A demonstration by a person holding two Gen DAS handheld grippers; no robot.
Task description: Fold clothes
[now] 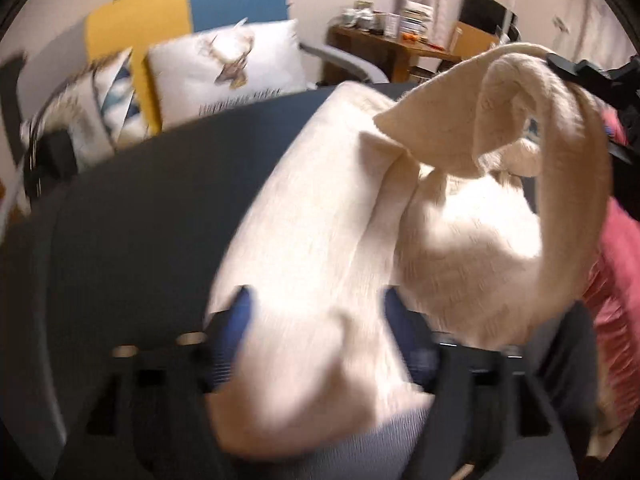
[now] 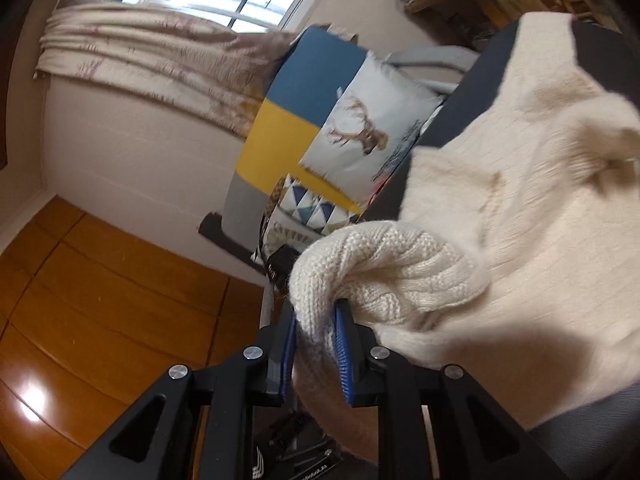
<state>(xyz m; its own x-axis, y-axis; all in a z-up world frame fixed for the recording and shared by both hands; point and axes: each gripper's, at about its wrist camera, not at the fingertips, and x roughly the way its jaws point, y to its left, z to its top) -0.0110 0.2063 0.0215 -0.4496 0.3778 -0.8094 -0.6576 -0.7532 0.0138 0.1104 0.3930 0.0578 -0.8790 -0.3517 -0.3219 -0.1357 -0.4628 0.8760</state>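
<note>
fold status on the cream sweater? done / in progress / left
Done: nothing tidy yet; the cream knit sweater lies bunched on the dark surface, one part creased over. In hand: the right tool is clamped on a ribbed edge, lifting it; the left tool stands open astride the fabric, not gripping. Left: flatten, bring the lifted part over, square it. The pink garment at the edge looks untouched.

one cream sweater (image 2: 520,208), two cushions (image 2: 372,128)

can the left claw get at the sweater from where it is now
Probably yes. The left claw is open with the sweater lying right between its fingers, nothing in the way. The right claw already grips another part.
</note>
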